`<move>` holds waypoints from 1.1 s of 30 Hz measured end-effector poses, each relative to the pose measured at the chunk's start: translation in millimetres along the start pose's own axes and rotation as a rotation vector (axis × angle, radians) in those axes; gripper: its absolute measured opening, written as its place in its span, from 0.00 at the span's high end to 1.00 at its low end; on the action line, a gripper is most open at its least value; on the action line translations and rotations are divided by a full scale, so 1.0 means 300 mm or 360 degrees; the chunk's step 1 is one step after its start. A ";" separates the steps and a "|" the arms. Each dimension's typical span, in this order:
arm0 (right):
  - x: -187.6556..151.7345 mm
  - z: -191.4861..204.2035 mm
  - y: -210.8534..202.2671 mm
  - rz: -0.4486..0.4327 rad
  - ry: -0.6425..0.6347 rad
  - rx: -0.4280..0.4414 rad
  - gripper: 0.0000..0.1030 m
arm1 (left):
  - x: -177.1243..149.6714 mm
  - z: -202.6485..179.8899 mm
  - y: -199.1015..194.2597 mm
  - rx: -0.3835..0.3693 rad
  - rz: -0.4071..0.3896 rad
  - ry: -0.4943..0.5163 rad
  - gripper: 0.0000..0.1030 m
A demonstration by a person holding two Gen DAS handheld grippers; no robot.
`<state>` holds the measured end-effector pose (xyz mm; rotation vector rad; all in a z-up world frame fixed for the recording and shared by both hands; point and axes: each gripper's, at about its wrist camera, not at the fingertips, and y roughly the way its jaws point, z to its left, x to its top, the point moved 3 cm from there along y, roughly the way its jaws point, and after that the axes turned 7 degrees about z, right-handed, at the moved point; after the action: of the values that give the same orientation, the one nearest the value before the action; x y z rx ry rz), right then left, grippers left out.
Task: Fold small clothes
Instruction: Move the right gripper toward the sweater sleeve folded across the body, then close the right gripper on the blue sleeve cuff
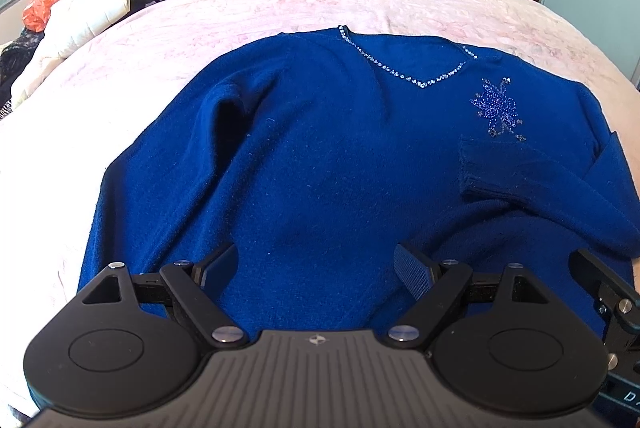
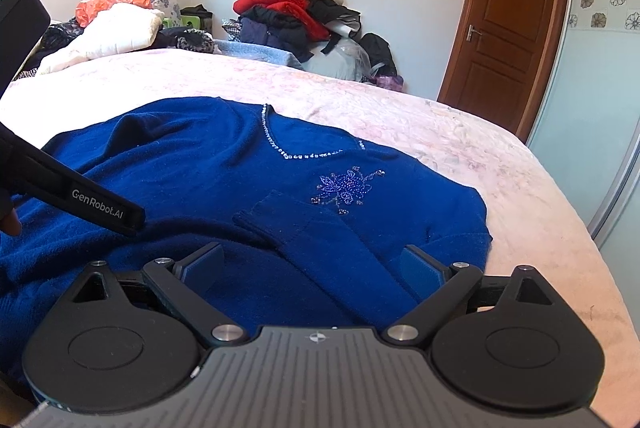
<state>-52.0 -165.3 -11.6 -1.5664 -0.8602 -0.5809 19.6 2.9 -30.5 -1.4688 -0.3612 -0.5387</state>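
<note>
My left gripper and right gripper both gape empty over the soft, limp blue sweater (beaded neckline ahead), so I'd pinch its near hem.

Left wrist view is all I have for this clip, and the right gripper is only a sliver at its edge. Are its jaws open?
Observer: Yes. The right gripper is open. Its pads stand apart on either side of the folded sleeve of the blue sweater and press on nothing.
Operator: Does any part of the person show?
Observer: Only a bit of a hand at the left edge of the right wrist view. It is behind a finger of the left gripper, the one marked GenRobot.AI.
</note>
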 end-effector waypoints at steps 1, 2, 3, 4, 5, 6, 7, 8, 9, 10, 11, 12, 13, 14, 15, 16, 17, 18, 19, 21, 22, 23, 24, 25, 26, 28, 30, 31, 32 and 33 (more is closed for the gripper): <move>-0.001 0.000 0.000 0.0000 -0.0003 -0.0005 0.10 | -0.001 -0.001 0.000 0.0010 -0.0001 0.0006 0.17; -0.002 0.000 0.001 0.0001 -0.0003 -0.0007 0.11 | -0.001 -0.003 0.000 0.0017 -0.0003 0.0012 0.17; -0.002 -0.001 0.001 0.0003 -0.0001 -0.0006 0.11 | -0.002 -0.004 0.000 0.0021 -0.0004 0.0016 0.17; -0.003 -0.001 0.001 0.0003 0.0000 -0.0003 0.12 | -0.003 -0.004 0.000 0.0021 -0.0004 0.0017 0.17; -0.003 -0.001 0.001 0.0003 -0.0001 -0.0002 0.13 | -0.003 -0.004 0.000 0.0018 -0.0004 0.0017 0.17; -0.003 0.001 0.002 0.0004 -0.0002 -0.0002 0.13 | -0.003 -0.003 -0.001 0.0015 -0.0005 0.0015 0.17; -0.003 0.002 0.002 0.0005 -0.0005 0.0000 0.14 | -0.004 -0.004 -0.001 0.0015 -0.0008 0.0013 0.17; -0.003 0.003 0.003 0.0006 -0.0006 0.0003 0.15 | -0.004 -0.004 -0.001 0.0019 -0.0008 0.0013 0.17; -0.004 0.004 0.003 0.0007 -0.0008 0.0006 0.16 | -0.004 -0.004 -0.001 0.0026 -0.0008 0.0014 0.17; -0.004 0.007 0.004 0.0008 -0.0011 0.0009 0.16 | -0.004 -0.004 0.000 0.0033 -0.0007 0.0017 0.17; -0.004 0.009 0.003 0.0008 -0.0013 0.0013 0.16 | -0.004 -0.005 0.001 0.0040 -0.0006 0.0020 0.17; -0.004 0.009 0.004 0.0009 -0.0014 0.0015 0.16 | -0.004 -0.006 0.002 0.0044 -0.0005 0.0023 0.17; -0.004 0.010 0.003 0.0008 -0.0014 0.0017 0.16 | -0.005 -0.008 0.002 0.0048 -0.0005 0.0025 0.17; -0.003 0.010 0.005 0.0009 -0.0016 0.0019 0.16 | -0.005 -0.009 0.002 0.0050 -0.0006 0.0028 0.17; -0.002 0.012 0.006 0.0012 -0.0019 0.0022 0.16 | -0.005 -0.010 0.002 0.0051 -0.0007 0.0031 0.17; -0.001 0.014 0.008 0.0018 -0.0021 0.0029 0.16 | -0.006 -0.012 0.001 0.0052 -0.0009 0.0033 0.17; -0.001 0.015 0.011 0.0024 -0.0019 0.0036 0.16 | -0.007 -0.013 0.001 0.0053 -0.0009 0.0035 0.17; -0.002 0.014 0.013 0.0029 -0.0015 0.0042 0.16 | -0.007 -0.011 0.001 0.0055 -0.0009 0.0036 0.17; -0.001 0.014 0.015 0.0033 -0.0015 0.0046 0.16 | -0.008 -0.011 0.002 0.0056 -0.0009 0.0036 0.17; 0.002 0.016 0.019 0.0034 -0.0027 0.0051 0.16 | -0.008 -0.010 0.003 0.0057 -0.0007 0.0031 0.17; 0.004 0.017 0.020 0.0029 -0.0037 0.0050 0.16 | -0.008 -0.009 0.004 0.0060 -0.0006 0.0027 0.17; 0.009 0.019 0.020 0.0016 -0.0053 0.0055 0.16 | -0.008 -0.007 0.005 0.0064 -0.0006 0.0024 0.17; 0.016 0.020 0.021 0.0000 -0.0069 0.0058 0.16 | -0.008 -0.006 0.004 0.0066 -0.0007 0.0021 0.17; 0.024 0.021 0.023 -0.0012 -0.0083 0.0058 0.17 | -0.008 -0.005 0.004 0.0065 -0.0006 0.0018 0.17; 0.033 0.024 0.026 -0.0026 -0.0101 0.0058 0.18 | -0.008 -0.004 0.004 0.0062 -0.0004 0.0014 0.17; 0.049 0.031 0.039 -0.0038 -0.0138 0.0058 0.20 | -0.010 -0.003 0.003 0.0057 0.0000 0.0011 0.17; 0.063 0.037 0.065 -0.0033 -0.0169 0.0066 0.25 | -0.008 -0.002 0.005 0.0055 0.0004 0.0011 0.17; 0.067 0.040 0.082 -0.0024 -0.0185 0.0072 0.27 | -0.008 -0.002 0.005 0.0055 0.0005 0.0013 0.17; 0.071 0.042 0.100 -0.0010 -0.0199 0.0076 0.30 | -0.007 -0.002 0.007 0.0055 0.0006 0.0014 0.17; 0.073 0.043 0.118 0.0005 -0.0207 0.0076 0.34 | -0.007 -0.002 0.008 0.0057 0.0007 0.0016 0.17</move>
<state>-12.0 -149.1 -18.6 -1.5748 -0.9626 -0.4566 19.1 2.5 -33.7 -1.4319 -0.3580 -0.5331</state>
